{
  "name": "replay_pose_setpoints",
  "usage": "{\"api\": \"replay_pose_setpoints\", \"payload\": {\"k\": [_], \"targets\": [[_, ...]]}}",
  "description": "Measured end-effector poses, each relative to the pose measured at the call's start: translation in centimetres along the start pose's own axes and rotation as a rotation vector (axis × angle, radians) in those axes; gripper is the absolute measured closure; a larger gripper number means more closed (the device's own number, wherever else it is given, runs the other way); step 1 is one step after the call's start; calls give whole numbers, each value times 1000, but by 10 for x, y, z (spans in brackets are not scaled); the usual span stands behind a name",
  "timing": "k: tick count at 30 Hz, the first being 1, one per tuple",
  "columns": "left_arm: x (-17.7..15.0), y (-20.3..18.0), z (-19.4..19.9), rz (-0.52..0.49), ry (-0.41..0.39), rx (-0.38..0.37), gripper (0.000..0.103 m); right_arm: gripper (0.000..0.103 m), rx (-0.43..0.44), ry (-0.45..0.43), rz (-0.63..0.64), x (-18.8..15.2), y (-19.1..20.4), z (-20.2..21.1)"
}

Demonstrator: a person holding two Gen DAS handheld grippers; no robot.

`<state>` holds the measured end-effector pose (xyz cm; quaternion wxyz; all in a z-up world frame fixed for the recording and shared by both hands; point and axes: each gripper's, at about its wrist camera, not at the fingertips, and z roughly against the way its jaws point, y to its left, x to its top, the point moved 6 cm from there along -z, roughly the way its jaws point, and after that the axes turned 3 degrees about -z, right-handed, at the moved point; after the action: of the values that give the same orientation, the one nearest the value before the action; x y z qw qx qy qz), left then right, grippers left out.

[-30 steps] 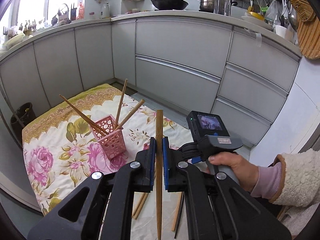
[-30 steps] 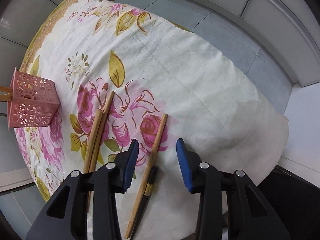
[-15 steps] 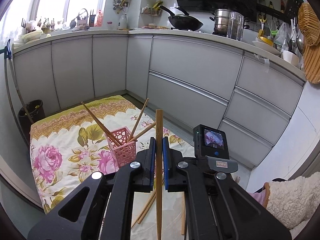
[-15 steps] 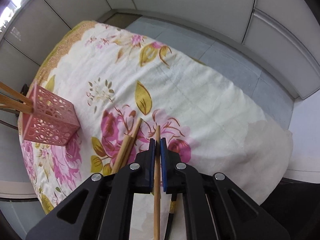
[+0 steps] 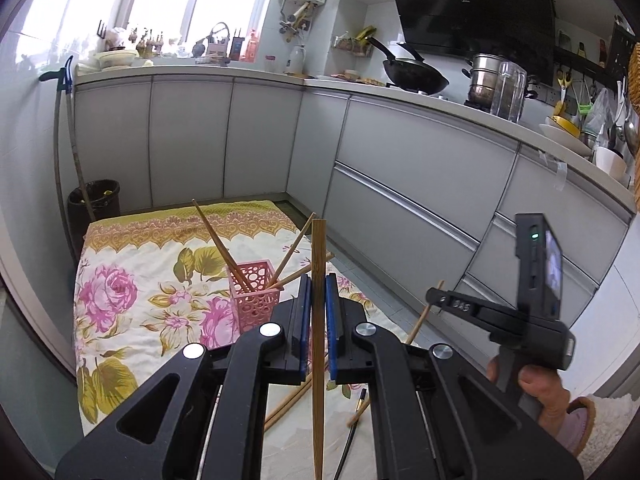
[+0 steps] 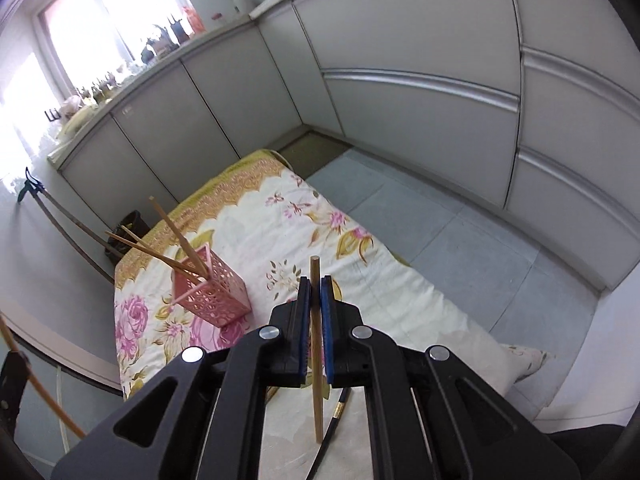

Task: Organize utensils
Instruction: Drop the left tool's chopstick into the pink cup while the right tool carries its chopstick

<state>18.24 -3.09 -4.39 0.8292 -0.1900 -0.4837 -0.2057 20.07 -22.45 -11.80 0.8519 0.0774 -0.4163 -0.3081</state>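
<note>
Your R gripper (image 6: 315, 320) has lifted its bamboo chopstick (image 6: 316, 364) off the floral cloth (image 6: 280, 216) since 1 s ago — pads pinch it mid-shaft. L gripper (image 5: 317, 320) still clamps another chopstick (image 5: 318, 380) upright, just right of the pink holder (image 5: 256, 292) w/ three sticks in it. Loose chopsticks (image 5: 288, 400) lie on cloth near the holder, below the grippers.

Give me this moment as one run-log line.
left gripper: shut on chopstick | right gripper: shut on chopstick | pink holder: three chopsticks inside | loose chopsticks on floral cloth
</note>
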Motion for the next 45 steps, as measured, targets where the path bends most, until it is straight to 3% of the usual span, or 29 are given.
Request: {"api": "replay_pose_setpoints", "payload": {"k": [4, 15, 22, 28, 33, 38, 45], "targets": [[4, -5, 9, -2, -22, 61, 97, 97, 52, -69, 59, 17, 12, 38], [29, -11, 26, 9, -49, 109, 97, 97, 154, -170, 108, 81, 35, 120], [54, -10, 28, 9, -99, 156, 97, 97, 205, -180, 89, 119, 44, 141], [97, 4, 19, 22, -172, 193, 97, 97, 230, -209, 95, 140, 57, 147], [126, 20, -7, 46, -257, 225, 97, 97, 249, -216, 99, 151, 65, 138], [135, 43, -54, 47, -333, 303, 97, 97, 262, -225, 102, 164, 69, 122], [113, 81, -130, 96, -309, 343, 97, 97, 261, -220, 103, 185, 81, 88]]}}
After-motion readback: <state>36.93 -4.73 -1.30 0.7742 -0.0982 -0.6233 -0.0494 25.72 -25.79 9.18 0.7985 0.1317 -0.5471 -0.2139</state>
